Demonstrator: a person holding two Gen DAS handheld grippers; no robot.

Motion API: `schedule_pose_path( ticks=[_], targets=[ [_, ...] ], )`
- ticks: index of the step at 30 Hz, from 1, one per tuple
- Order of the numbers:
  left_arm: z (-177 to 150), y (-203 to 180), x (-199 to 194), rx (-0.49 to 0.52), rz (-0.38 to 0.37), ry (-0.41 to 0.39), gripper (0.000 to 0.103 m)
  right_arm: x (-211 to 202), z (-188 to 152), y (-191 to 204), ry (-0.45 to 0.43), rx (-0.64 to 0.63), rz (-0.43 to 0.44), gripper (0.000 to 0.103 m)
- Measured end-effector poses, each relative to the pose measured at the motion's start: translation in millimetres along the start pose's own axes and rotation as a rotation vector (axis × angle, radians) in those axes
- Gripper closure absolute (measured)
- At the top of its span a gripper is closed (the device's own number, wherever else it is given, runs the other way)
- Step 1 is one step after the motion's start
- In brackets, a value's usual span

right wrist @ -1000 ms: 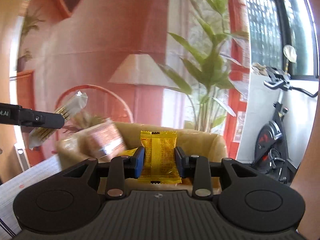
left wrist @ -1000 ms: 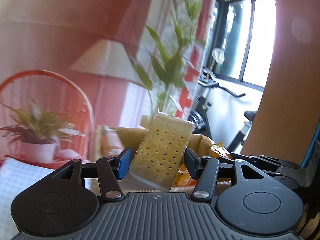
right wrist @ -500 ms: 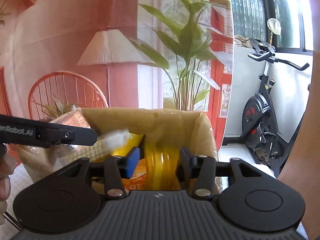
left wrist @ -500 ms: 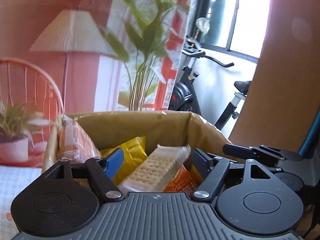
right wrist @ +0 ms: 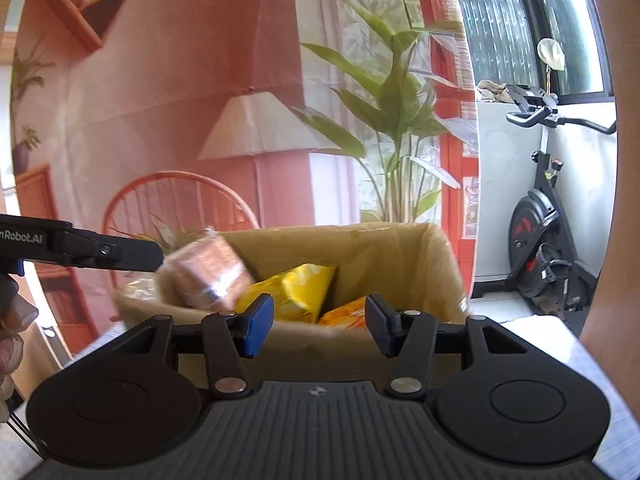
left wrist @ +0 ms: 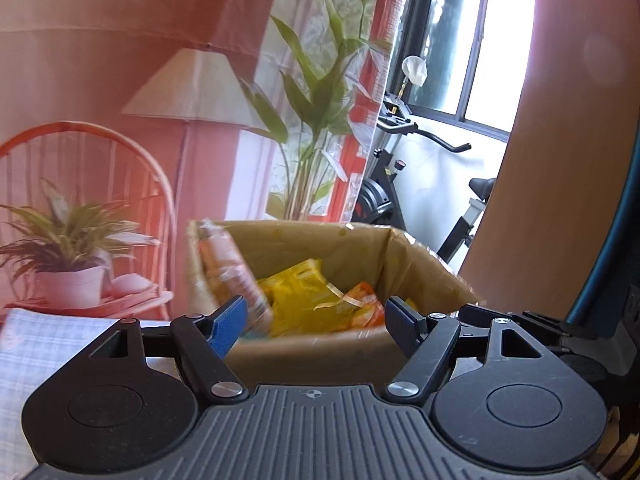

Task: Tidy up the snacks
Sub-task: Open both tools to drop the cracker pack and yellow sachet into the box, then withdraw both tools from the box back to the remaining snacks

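Left wrist view: left gripper (left wrist: 314,322) sits just near of the box (left wrist: 424,268), pointing slightly down into it, jaws wide apart, nothing between the blue pads (left wrist: 228,324). Right gripper (right wrist: 318,326) is held the same way beside it, jaws apart by a smaller gap, also empty. In the right wrist view the left gripper's black finger (right wrist: 120,254) reaches in from the left edge, level, tip near a brown packet (right wrist: 208,278). Part of a hand (right wrist: 12,328) shows at the far left edge, cut off.

Box is brown cardboard, open-topped, lined with tan paper, standing on a checked cloth (left wrist: 48,344). Snacks inside: brown packet leaning upright against the left wall, yellow packet (right wrist: 298,290) in the middle, orange packet (right wrist: 346,314) to its right, partly behind the right gripper's pad. From the left wrist view the yellow (left wrist: 304,300) and orange (left wrist: 362,310) packets overlap in a heap.

Brown packet is motion-blurred in both views, print unreadable. Box's near wall and floor are hidden by the gripper bodies. Cannot tell how many packets lie under the top ones. Behind the box: printed backdrop with lamp (left wrist: 192,88) and chair (left wrist: 80,168), exercise bike (right wrist: 540,240) far right.
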State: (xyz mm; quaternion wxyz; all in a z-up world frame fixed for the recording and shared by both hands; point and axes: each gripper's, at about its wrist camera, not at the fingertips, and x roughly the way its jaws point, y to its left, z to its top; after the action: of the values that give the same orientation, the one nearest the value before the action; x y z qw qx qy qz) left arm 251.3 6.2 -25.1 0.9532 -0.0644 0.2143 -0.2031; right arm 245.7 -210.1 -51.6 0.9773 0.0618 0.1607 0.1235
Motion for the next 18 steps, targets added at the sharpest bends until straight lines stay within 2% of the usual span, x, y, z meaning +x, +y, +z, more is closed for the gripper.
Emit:
schedule_pose_path(
  ticks=[5, 11, 18],
  targets=[
    [-34.6, 8.2, -17.4, 0.032, 0.042, 0.043, 0.025, -11.4, -24.0, 17.4, 0.01, -0.03, 0.028, 0.049],
    [-88.9, 18.4, -9.4, 0.043, 0.07, 0.16, 0.025, -7.6, -54.0, 28.9, 0.069, -0.027, 0.057, 0.049],
    [-142.1, 23.4, 9.9, 0.014, 0.039, 0.282, 0.025, -3.7, -93.7, 33.0, 0.134, -0.038, 0.047, 0.049]
  ],
)
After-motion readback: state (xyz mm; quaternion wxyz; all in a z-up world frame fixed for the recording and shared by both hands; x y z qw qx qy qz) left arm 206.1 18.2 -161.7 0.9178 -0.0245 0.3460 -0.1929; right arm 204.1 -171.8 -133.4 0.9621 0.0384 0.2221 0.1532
